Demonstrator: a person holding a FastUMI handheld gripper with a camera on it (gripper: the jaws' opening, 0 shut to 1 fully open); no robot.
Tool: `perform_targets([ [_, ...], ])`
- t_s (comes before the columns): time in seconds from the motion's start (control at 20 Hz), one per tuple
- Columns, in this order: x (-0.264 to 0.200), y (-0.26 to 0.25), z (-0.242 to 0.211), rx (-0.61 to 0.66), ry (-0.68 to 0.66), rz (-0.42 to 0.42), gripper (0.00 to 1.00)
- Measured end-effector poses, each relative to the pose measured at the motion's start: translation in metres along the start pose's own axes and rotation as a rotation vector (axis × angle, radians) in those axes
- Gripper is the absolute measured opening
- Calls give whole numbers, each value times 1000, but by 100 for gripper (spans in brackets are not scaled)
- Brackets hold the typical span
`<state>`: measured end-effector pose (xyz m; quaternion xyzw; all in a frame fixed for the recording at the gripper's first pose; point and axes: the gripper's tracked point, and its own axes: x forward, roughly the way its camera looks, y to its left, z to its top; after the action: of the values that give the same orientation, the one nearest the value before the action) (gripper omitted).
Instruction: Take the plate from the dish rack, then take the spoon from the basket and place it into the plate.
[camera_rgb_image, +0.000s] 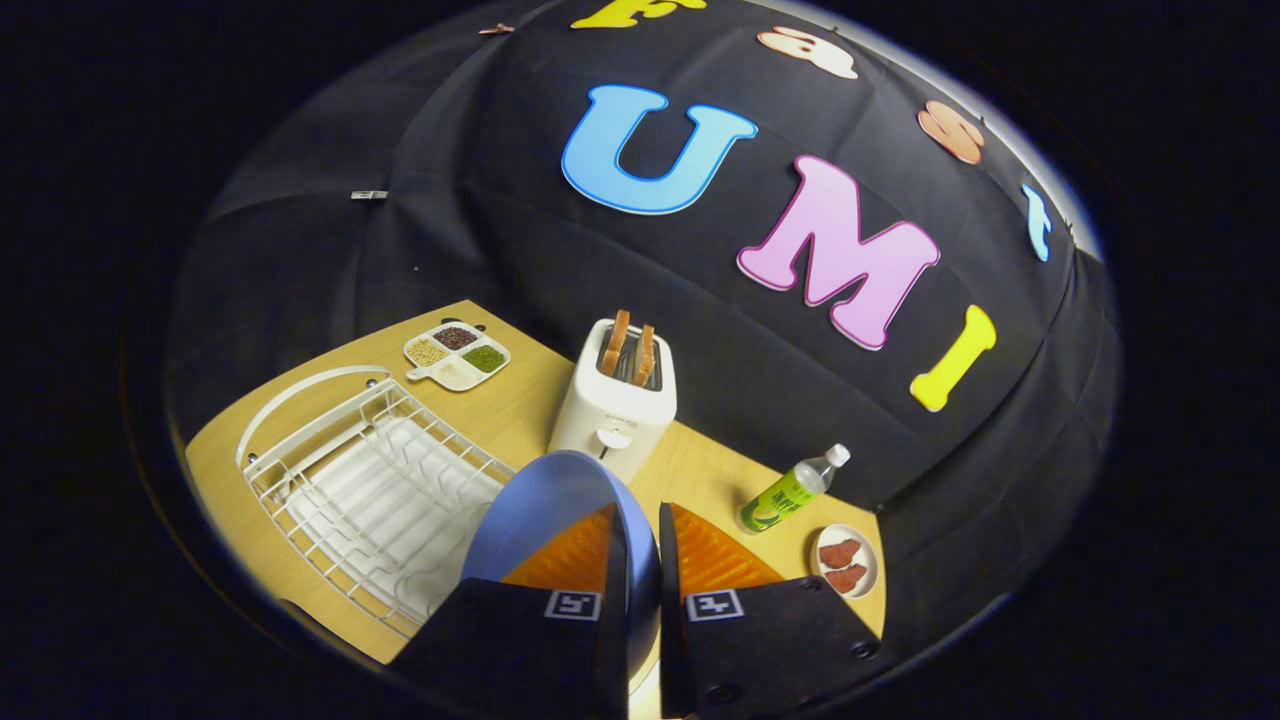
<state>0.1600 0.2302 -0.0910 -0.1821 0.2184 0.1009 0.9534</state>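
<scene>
Gripper (640, 560) pinching round blue plate (545, 510) by its rim, both fingers pressed on it; plate held on edge, lifted just beside the white wire dish rack (350, 480), before the white toaster (615, 400).

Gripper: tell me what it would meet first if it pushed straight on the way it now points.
The gripper, shut on the blue plate, points toward the white toaster just beyond the plate's rim. That would likely be met first, though depth is unclear.
</scene>
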Motion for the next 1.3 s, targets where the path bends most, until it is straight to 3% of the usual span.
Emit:
perform_targets([
  [0.25,-23,-25,-16,148,36,93,13],
  [0.55,-77,-83,-42,339,37,139,13],
  [0.75,-115,-119,-93,413,63,111,13],
  [1.05,-153,-151,-191,674,163,78,13],
  [1.3,-162,-184,-253,743,232,32,13],
])
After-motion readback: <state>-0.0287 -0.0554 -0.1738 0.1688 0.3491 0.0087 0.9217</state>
